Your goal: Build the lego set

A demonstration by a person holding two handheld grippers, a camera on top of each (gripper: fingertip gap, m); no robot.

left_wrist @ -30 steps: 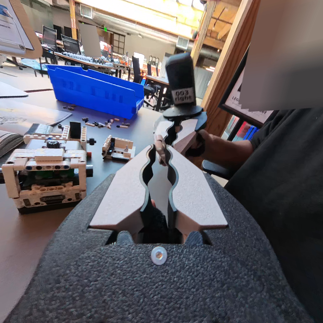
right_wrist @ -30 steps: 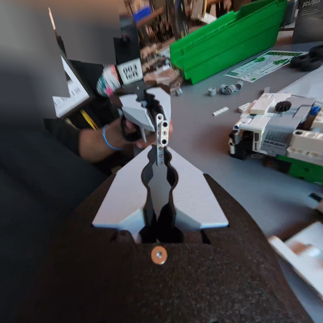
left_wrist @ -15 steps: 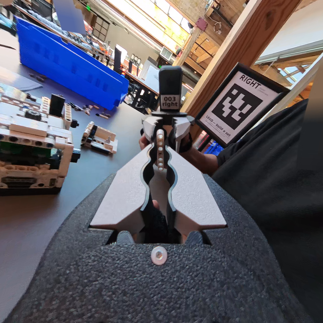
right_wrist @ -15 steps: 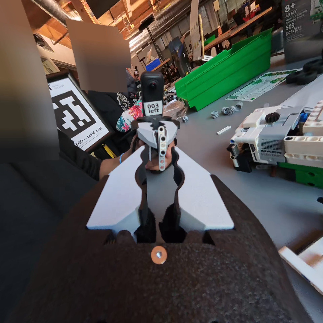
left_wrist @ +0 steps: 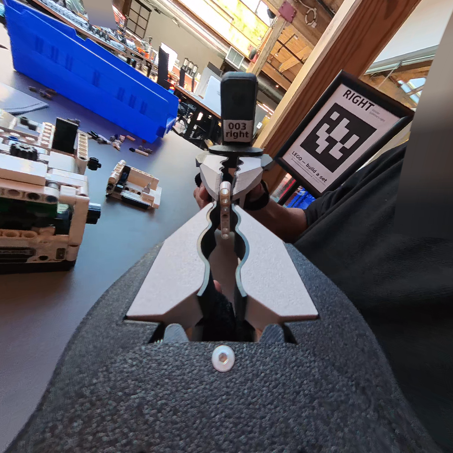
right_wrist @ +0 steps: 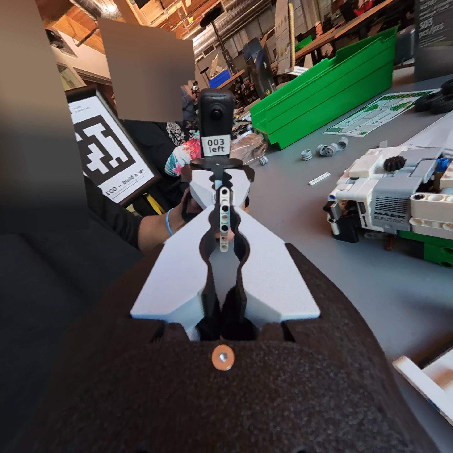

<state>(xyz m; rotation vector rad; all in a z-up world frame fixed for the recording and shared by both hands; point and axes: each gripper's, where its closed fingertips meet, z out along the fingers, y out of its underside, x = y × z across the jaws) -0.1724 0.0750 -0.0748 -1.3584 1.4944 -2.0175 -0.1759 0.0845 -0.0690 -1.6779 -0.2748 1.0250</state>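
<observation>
A white lego beam with holes (left_wrist: 225, 213) spans between my two grippers, which face each other tip to tip above the table edge. My left gripper (left_wrist: 224, 208) is closed on its near end. My right gripper (right_wrist: 224, 210) is closed on the other end of the beam (right_wrist: 224, 220). The right gripper also shows head-on in the left wrist view (left_wrist: 230, 176), and the left one in the right wrist view (right_wrist: 220, 188). The partly built white and green truck (left_wrist: 36, 203) stands on the table (left_wrist: 127, 230); it also shows in the right wrist view (right_wrist: 392, 208).
A small white sub-assembly (left_wrist: 133, 188) and loose small parts (left_wrist: 122, 142) lie before a blue bin (left_wrist: 85, 66). A green bin (right_wrist: 318, 98), grey wheel hubs (right_wrist: 326, 149), a small white plate (right_wrist: 318, 178) and an instruction sheet (right_wrist: 380, 115) lie beyond. A framed sign (left_wrist: 340, 139) stands by the person's dark sleeve. Left tips and right tips are each some 15 centimeters from the small white sub-assembly (left_wrist: 133, 188).
Both grippers have swung round to face each other squarely. A second ago the right gripper alone held the beam; now it spans both pairs of fingertips.
</observation>
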